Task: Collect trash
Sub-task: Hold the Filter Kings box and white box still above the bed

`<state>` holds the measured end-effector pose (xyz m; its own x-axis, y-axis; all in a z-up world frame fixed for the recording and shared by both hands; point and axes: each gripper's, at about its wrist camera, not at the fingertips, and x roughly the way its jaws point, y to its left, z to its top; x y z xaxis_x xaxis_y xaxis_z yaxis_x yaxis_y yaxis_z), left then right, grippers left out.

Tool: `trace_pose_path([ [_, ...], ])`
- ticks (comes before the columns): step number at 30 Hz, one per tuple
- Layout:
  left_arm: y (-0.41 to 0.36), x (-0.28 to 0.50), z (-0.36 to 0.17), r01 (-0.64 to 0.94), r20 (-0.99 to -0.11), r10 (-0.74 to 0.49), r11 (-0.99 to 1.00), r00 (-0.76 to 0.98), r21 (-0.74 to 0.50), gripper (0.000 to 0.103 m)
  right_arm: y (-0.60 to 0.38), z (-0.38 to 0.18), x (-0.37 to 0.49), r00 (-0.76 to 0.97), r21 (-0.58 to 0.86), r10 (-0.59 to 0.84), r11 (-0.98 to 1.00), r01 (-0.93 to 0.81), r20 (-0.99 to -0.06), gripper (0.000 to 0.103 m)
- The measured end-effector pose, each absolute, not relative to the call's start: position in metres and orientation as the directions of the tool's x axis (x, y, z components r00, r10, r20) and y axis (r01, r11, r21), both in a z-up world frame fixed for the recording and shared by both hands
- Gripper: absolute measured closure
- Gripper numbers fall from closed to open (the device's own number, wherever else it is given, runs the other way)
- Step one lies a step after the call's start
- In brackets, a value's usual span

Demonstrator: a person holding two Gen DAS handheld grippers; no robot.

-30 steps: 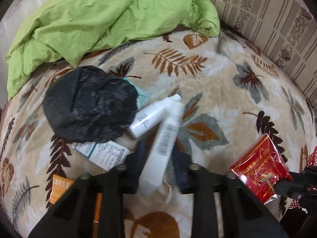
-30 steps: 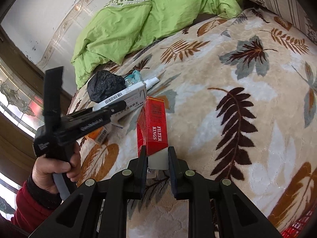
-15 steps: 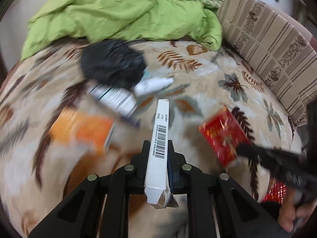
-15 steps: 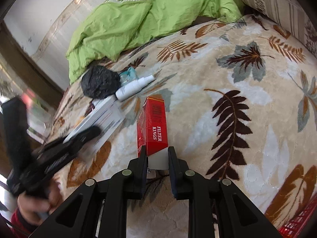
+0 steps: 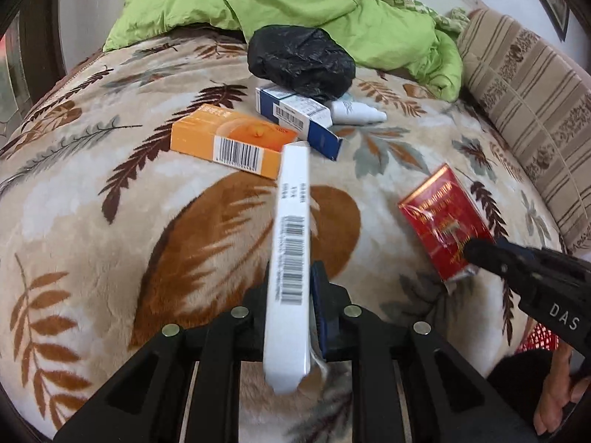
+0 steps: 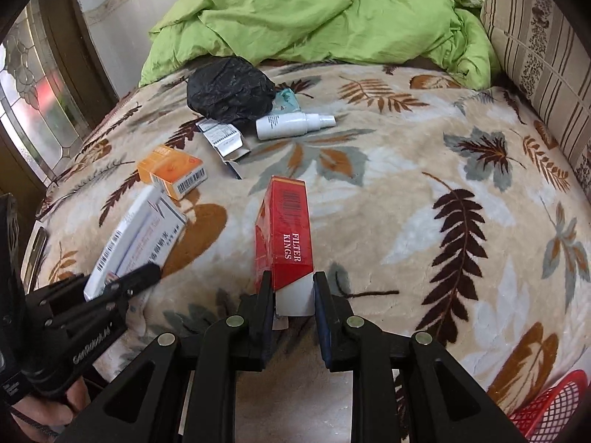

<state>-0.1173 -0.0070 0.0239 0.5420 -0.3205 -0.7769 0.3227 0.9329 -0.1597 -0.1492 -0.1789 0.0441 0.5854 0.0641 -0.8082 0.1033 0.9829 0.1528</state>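
Now left tongs (image 5: 291, 295) clamping white carton (image 5: 291, 243) lengthwise ahead, right tongs (image 6: 291, 295) clenching red cigarette pack (image 6: 286, 236) likewise.

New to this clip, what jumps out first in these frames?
Both grippers are already loaded: the left gripper is clamped on a long white barcoded box, and the right gripper on a red cigarette pack marked FILTER KINGS, both held over a leaf-patterned blanket. Farther back on it lies a cluster of litter: a crumpled black plastic bag, a white spray bottle and an orange box, with a bright green quilt bunched behind.
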Motion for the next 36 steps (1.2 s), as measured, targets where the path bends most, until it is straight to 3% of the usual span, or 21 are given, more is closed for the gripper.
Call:
trace_pose_path([
  [8,-0.006,-0.124,0.029,0.32,-0.725,-0.304,0.94,0.618,-0.121,0.09,-0.179,0.05,-0.153,0.624,0.181,0.075,0.978,0.107,-0.777,0.085],
  [17,0.0,-0.134,0.04,0.242,-0.672,-0.208,0.969,0.711,-0.044,0.09,-0.154,0.065,-0.162,0.743,0.133,0.046,0.989,0.059,-0.668,0.084],
  [36,0.003,-0.144,0.049,0.168,-0.641,-0.104,0.985,0.76,0.04,0.09,-0.151,0.063,-0.163,0.757,0.129,0.034,0.989,0.067,-0.653,0.084],
])
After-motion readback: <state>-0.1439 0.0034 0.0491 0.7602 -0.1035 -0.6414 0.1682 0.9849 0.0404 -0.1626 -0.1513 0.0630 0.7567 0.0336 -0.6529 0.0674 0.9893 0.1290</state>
